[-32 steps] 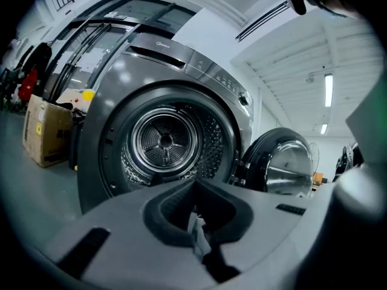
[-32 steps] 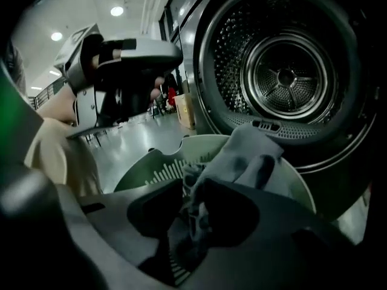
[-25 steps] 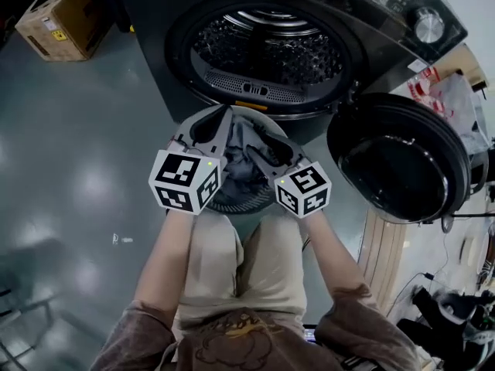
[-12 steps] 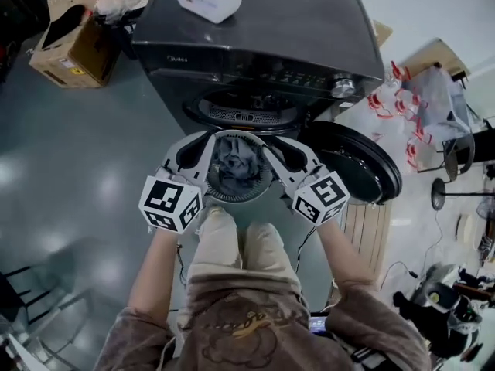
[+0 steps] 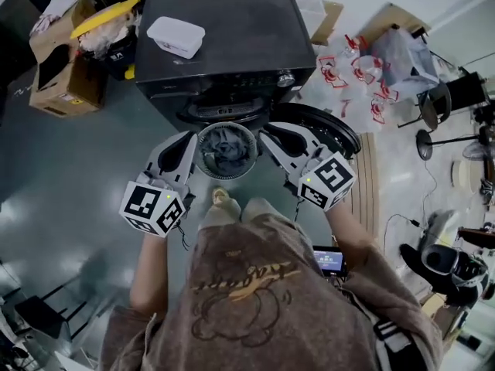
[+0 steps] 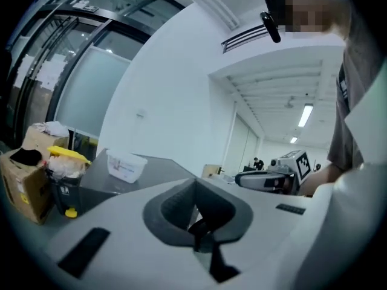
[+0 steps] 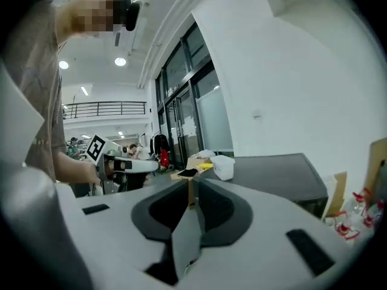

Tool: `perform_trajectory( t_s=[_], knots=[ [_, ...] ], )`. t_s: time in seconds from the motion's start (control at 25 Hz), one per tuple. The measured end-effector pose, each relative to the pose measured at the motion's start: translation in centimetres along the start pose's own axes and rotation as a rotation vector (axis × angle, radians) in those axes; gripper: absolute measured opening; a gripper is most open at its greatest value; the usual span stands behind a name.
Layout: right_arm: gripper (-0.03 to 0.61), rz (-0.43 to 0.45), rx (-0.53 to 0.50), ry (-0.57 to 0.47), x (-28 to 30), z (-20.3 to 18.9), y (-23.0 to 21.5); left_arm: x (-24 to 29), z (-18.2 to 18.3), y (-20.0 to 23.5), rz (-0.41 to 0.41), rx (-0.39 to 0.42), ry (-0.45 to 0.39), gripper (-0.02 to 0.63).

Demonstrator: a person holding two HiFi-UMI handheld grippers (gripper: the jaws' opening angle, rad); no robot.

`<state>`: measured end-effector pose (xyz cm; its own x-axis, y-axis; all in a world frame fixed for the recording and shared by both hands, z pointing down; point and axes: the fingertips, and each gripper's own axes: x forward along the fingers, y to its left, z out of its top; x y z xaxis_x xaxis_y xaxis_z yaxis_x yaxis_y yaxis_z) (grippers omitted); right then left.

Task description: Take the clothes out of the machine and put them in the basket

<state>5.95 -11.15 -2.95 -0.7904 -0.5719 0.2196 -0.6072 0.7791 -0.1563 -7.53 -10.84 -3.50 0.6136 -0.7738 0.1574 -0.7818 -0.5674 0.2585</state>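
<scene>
Left tongs [image 5: 188,140] lifted, basket [image 5: 227,174] in head view only

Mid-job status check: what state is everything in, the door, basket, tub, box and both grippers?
Machine door: swung open.
Basket: on the floor before the machine, clothes inside.
Tub on the machine: lid on.
Cardboard box: top open.
Left gripper: jaws together, empty.
Right gripper: jaws have just been closing, nearly together, nothing between them.
</scene>
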Motion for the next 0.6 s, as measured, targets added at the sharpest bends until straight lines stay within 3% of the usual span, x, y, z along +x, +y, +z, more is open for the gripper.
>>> perform_trajectory(
  t_s=[0.16, 0.32, 0.6],
  knots=[
    [-0.002, -0.015, -0.041, -0.031, -1.7, 2.8, 0.7, -0.4, 3.0, -1.2, -0.010, 0.056, -0.015, 0.005],
    [-0.003, 0.017, -0.088, -0.043, -2.7, 4.3, 1.3, -0.3, 4.4, -2.2, -0.009, 0.093, -0.032, 0.005],
    [-0.003, 0.011, -0.107, -0.069, -3.8, 3.9, -0.5, 1.4, 4.1, -3.5, -0.005, 0.054, -0.091, 0.005]
  ],
)
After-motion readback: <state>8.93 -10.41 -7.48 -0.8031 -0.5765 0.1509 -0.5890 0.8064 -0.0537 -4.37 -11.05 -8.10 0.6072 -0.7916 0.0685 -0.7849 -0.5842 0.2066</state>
